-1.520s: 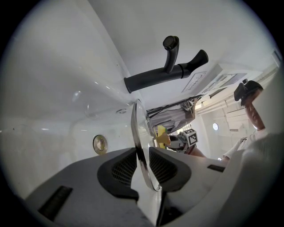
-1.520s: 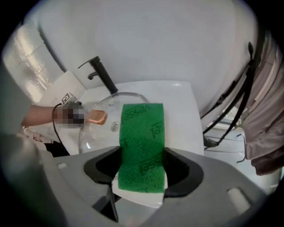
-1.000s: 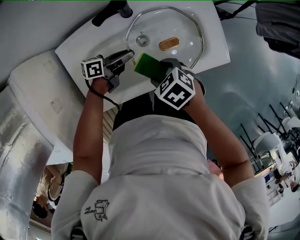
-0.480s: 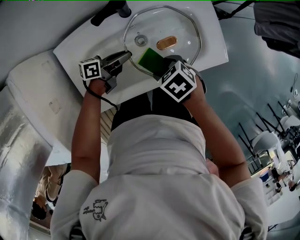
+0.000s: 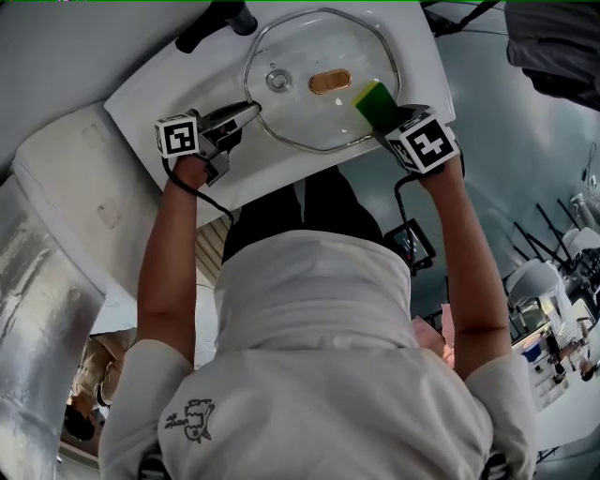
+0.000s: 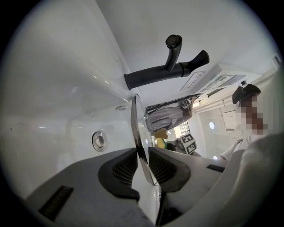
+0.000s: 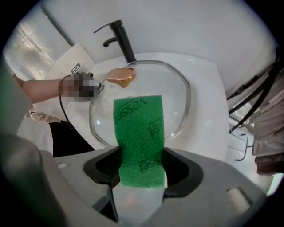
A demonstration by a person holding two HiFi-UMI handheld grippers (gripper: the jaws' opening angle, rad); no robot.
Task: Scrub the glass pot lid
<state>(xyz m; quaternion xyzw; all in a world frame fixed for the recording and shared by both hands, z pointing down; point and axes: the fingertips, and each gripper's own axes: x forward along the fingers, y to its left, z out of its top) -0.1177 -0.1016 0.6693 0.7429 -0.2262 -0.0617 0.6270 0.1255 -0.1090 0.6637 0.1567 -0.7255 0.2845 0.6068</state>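
- Since a moment ago: carried the coarse green sponge (image 5: 373, 99), pinched in the right gripper (image 7: 141, 166), from mid-lid to the right rim.
- Left gripper (image 6: 143, 164) clamped on the metal-edged rim of the round, clear glass pot lid (image 5: 300, 117), over the glossy white sink (image 5: 150, 89).

Head overhead, gripper views close, sharing lid (image 5: 314, 103)

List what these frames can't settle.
- Head view: faucet cut off by the top edge.
- Head view: whether sponge touches glass pot lid; its near end sits under right gripper.
- Left gripper view: lid edge-on in left gripper, face unreadable.
- Right gripper view: lid's near rim hidden behind sponge.
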